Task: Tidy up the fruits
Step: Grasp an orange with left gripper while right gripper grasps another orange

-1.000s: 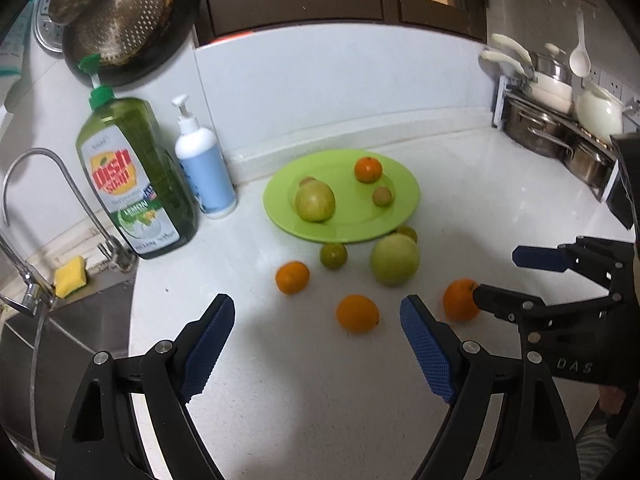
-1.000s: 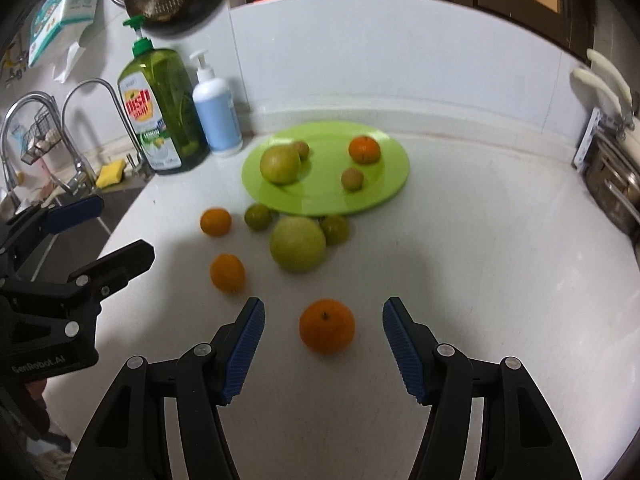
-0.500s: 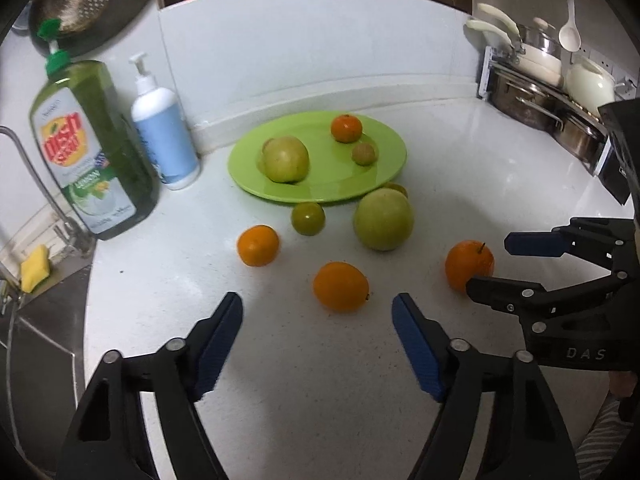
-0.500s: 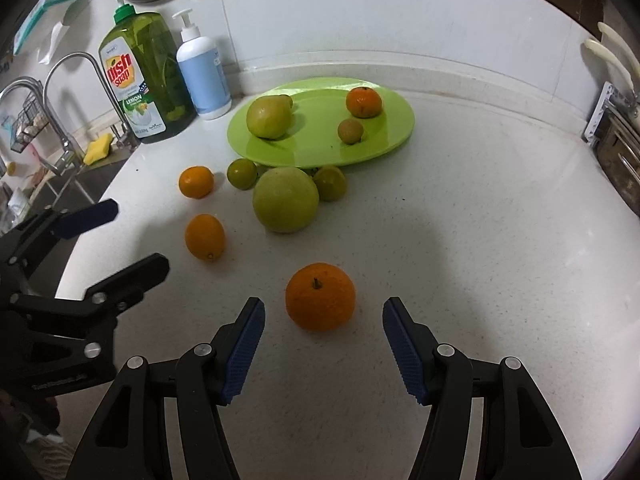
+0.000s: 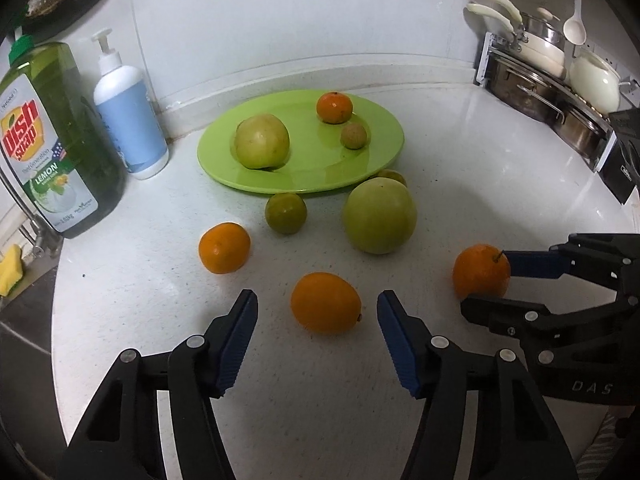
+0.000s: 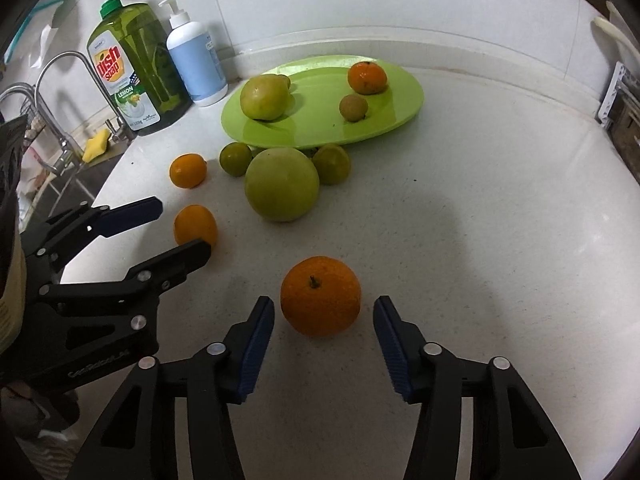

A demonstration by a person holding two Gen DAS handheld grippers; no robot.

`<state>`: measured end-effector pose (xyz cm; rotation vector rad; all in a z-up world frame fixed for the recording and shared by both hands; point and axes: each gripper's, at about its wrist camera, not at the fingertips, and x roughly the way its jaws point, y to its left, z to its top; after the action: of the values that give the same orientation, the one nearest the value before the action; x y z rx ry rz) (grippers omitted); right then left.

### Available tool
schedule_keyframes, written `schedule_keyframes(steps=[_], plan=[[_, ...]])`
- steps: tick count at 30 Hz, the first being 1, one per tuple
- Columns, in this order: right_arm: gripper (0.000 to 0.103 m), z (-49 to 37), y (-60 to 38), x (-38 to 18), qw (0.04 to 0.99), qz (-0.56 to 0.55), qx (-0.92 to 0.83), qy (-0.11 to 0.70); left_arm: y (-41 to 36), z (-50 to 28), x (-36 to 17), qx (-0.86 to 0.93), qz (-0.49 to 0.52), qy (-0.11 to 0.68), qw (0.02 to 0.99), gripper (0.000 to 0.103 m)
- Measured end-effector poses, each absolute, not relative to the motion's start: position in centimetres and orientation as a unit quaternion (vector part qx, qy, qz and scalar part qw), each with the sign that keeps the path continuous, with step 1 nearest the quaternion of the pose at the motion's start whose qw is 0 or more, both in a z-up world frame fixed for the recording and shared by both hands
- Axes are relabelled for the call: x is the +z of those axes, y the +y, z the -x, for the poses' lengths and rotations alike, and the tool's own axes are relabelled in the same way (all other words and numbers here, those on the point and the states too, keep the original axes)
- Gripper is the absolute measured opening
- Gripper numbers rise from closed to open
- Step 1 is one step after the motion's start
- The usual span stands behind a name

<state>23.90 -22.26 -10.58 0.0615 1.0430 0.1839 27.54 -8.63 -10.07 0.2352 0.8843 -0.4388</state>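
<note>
A green plate [image 5: 384,152] [image 6: 400,116] at the back of the white counter holds a yellow-green fruit [image 5: 261,141], a small orange [image 5: 334,108] and a small brown fruit [image 5: 353,135]. Loose in front of it lie a big green fruit [image 5: 379,216] [image 6: 281,184], small green ones [image 5: 285,213] and several oranges. My left gripper [image 5: 317,314] is open, its pads either side of an orange [image 5: 325,303] [image 6: 195,227] without touching. My right gripper [image 6: 323,320] is open around a stemmed orange [image 6: 320,295] [image 5: 481,271], apart from it.
A green dish soap bottle [image 5: 56,140] and a blue pump bottle [image 5: 130,116] stand at the back left beside the tap and sink [image 6: 60,136]. A yellow sponge [image 6: 96,145] lies by the sink. Pots and a rack [image 5: 552,80] stand at the back right.
Both grippers have moved forward and lower toward the counter. Each orange now sits between its gripper's open pads. No fruit has moved.
</note>
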Motion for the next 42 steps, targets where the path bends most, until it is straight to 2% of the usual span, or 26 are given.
schedule_keyframes(steps=[6, 11, 31, 42], plan=[[0.046, -24.3, -22.3, -10.8, 0.861, -0.037, 0.093, 0.498, -8.9, -27.9, -10.6, -0.209, -0.109, 0.431, 0.871, 0.051], [0.042, -24.5, -22.3, -11.0, 0.860, -0.043, 0.096, 0.500, -9.1, -28.0, -10.8, -0.211, -0.111, 0.435, 0.868, 0.038], [0.042, -24.1, -22.3, -10.4, 0.868, -0.041, 0.095, 0.486, -8.9, -26.9, -9.6, -0.210, -0.102, 0.428, 0.873, 0.038], [0.042, -23.9, -22.9, -7.7, 0.887, -0.045, 0.096, 0.450, -8.5, -26.3, -6.2, -0.211, -0.092, 0.396, 0.889, 0.038]])
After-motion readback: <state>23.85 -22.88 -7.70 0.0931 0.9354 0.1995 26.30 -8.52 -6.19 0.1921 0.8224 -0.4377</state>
